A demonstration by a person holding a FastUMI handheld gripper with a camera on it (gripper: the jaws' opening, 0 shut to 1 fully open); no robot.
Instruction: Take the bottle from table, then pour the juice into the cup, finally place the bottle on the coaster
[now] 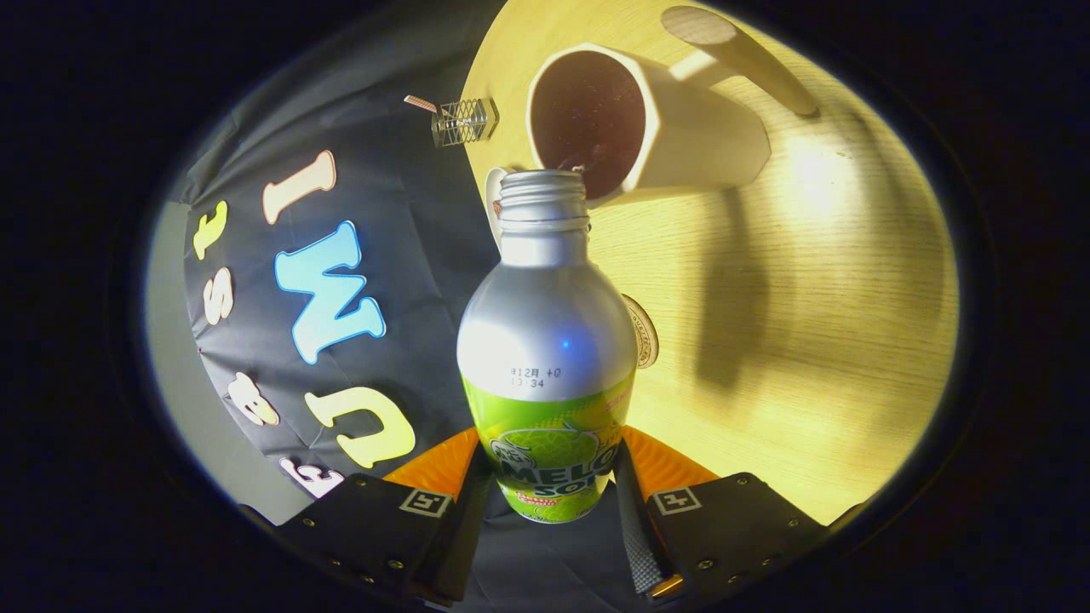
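Note:
A silver bottle with a green label sits between my two fingers, and my gripper is shut on its lower body. The view is rolled over, so the bottle lies tipped toward the table. Its cap is off and the open threaded mouth hangs right at the rim of a white mug. The mug's dark inside faces me; I cannot tell how much liquid it holds. A round coaster's edge peeks out from behind the bottle's shoulder, on the light wooden table.
A small clear box-like object sits at the table's edge beside the mug. A rounded wooden handle or rod lies beyond the mug. The bottle's shadow falls across the table between coaster and mug. A small white object shows behind the bottle's neck.

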